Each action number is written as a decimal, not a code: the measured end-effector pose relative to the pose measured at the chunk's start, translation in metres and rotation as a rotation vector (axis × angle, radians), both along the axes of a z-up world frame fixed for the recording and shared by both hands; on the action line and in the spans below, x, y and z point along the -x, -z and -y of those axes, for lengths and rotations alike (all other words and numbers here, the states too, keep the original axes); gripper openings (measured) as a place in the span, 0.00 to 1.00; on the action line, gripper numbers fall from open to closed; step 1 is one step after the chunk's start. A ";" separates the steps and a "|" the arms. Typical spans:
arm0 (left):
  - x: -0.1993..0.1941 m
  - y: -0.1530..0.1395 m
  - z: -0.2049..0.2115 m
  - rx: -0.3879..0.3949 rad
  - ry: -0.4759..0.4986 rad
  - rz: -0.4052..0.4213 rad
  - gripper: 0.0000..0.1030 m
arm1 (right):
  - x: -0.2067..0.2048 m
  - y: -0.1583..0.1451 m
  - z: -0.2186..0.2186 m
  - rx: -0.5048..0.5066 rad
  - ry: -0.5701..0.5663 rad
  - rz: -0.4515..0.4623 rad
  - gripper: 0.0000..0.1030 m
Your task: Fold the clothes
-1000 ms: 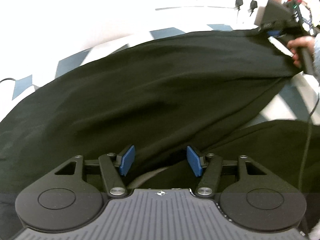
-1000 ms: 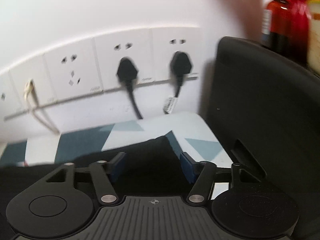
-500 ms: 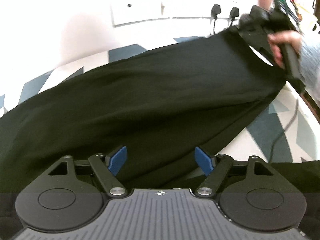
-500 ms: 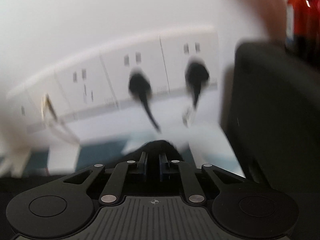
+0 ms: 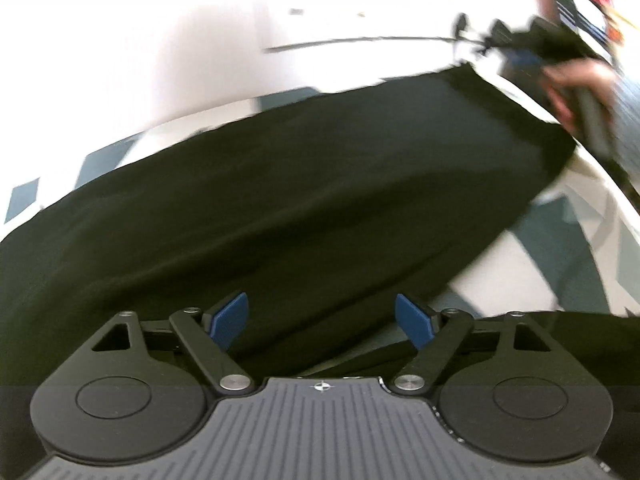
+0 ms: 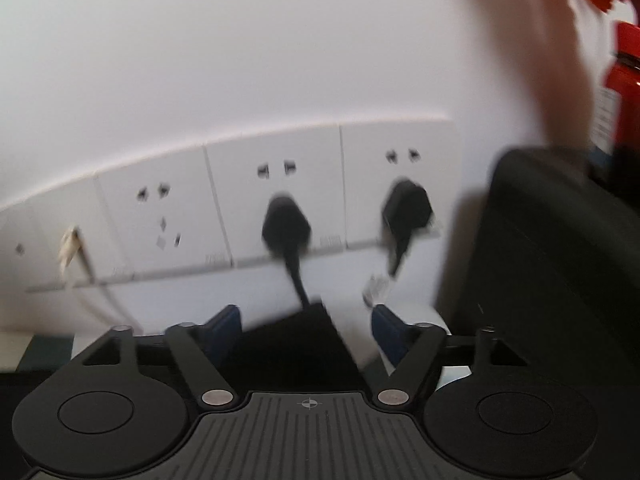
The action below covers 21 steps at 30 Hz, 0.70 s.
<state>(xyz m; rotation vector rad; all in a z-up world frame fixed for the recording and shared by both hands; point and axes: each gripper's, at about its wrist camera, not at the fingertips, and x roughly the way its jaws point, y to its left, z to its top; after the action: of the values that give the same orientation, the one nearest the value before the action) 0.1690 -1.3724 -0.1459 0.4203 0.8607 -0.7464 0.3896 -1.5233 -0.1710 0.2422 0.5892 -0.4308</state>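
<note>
Black cloth: a dark garment [image 5: 280, 200] lies spread in a long band across a white surface with teal-grey shapes [image 5: 576, 276], running from the near left up to the far right by the wall.

Left claw: the left gripper [image 5: 322, 322] hangs just over the near edge of the garment, blue pads [image 5: 230, 320] wide apart, nothing between them. More dark fabric [image 5: 560, 328] lies low on the right of this view; whether it is a folded-under part or another piece, I cannot tell.

Middle of the cloth: it looks fairly flat, with soft ridges running lengthwise and a slanting edge on the right.

Right claw: the right gripper [image 6: 306, 334] is spread open at the far corner [image 6: 296, 344] of the garment; the corner sits between the fingers but is not pinched. In the left view a hand [image 5: 576, 88] holds this tool at that far end, blurred.

Wall ahead: a row of white sockets [image 6: 280, 208] with two black plugs [image 6: 286, 228], close behind the corner; a dark bulky object [image 6: 560, 280] stands to the right.

Stage: open claws over a laid-out garment fit either a corner just set down or one about to be taken; the pictures do not settle which.

Doing it well: keep both ends level, keep the long edge straight, and mind the plugs and cords close by the far corner.
</note>
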 end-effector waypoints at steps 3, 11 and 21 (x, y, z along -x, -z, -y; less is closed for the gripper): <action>-0.024 -0.003 -0.032 0.002 -0.141 0.016 0.81 | 0.010 0.012 -0.007 0.062 -0.021 -0.080 0.84; -0.082 -0.015 -0.120 0.037 -0.495 0.010 0.84 | -0.015 0.013 -0.081 -0.069 -0.181 -0.059 0.84; -0.150 -0.027 -0.248 -0.063 -0.607 0.121 0.88 | -0.070 0.020 -0.316 -0.103 -0.442 -0.162 0.89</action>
<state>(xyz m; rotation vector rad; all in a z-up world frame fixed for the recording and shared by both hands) 0.3187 -1.1242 -0.1194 0.2346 0.8391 -0.1324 0.4591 -1.2077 -0.1907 0.1694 0.8021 0.0080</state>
